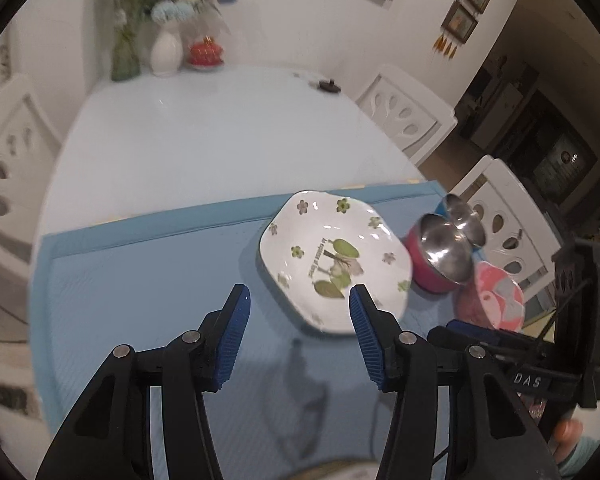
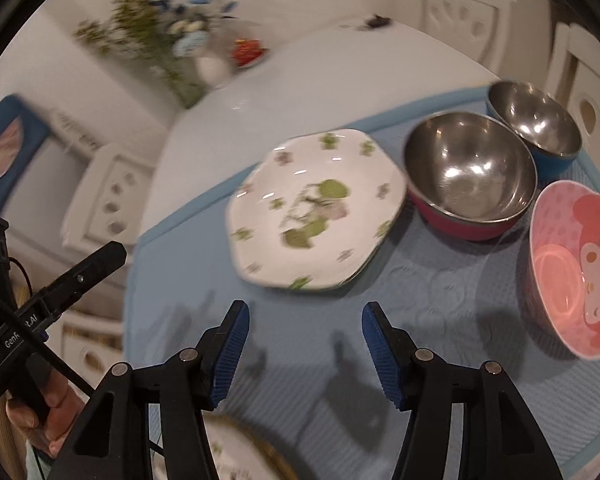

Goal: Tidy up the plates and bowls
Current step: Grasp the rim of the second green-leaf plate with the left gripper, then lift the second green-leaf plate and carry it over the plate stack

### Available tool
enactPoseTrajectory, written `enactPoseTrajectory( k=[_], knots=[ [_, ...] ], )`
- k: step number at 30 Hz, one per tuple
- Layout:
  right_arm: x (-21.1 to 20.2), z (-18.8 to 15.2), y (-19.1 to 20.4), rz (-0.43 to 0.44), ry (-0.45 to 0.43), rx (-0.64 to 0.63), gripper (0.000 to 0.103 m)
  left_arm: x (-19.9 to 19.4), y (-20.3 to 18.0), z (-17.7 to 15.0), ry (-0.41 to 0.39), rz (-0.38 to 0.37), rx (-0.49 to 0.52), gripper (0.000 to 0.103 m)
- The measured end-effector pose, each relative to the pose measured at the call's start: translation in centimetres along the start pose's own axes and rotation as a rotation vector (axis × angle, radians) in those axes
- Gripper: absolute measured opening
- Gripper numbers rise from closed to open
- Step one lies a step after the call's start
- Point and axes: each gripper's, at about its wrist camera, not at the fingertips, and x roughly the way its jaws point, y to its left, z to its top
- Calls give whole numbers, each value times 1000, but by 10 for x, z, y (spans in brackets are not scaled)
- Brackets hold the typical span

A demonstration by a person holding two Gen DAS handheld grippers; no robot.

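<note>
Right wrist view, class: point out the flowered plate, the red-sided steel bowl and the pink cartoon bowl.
flowered plate (image 2: pixel 312 208), right wrist view, its centre.
red-sided steel bowl (image 2: pixel 470 172), right wrist view, its inside.
pink cartoon bowl (image 2: pixel 572 268), right wrist view, its inside.

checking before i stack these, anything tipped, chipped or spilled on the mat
Nothing stands out. The floral plate, red bowl, blue bowl and pink bowl all sit upright and empty on the mat; blur hides fine chips.

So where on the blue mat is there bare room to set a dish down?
Free: the mat left of the floral plate, and the white tabletop beyond the mat's far edge. Crowded: the right side, where the red-sided steel bowl, blue-sided steel bowl and pink cartoon bowl cluster close together.
</note>
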Motion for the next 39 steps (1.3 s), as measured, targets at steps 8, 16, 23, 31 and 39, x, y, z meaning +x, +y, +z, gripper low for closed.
enactPoseTrajectory(
  k=[8, 16, 23, 31, 39],
  knots=[
    [54, 24, -22, -96, 16, 63, 57, 87, 18, 22, 102, -7, 16, 49],
    [86, 34, -30, -109, 30, 60, 43, 137, 29, 28, 159, -77, 6, 39],
    [97, 36, -23, -147, -2, -42, 36, 148, 39, 29, 144, -109, -4, 20],
    [92, 20, 1, -114, 25, -157, 36, 119, 66, 15, 119, -84, -57, 20],
    [101, 9, 8, -62, 75, -233, 36, 112, 73, 0, 135, -60, -40, 20]
  ],
)
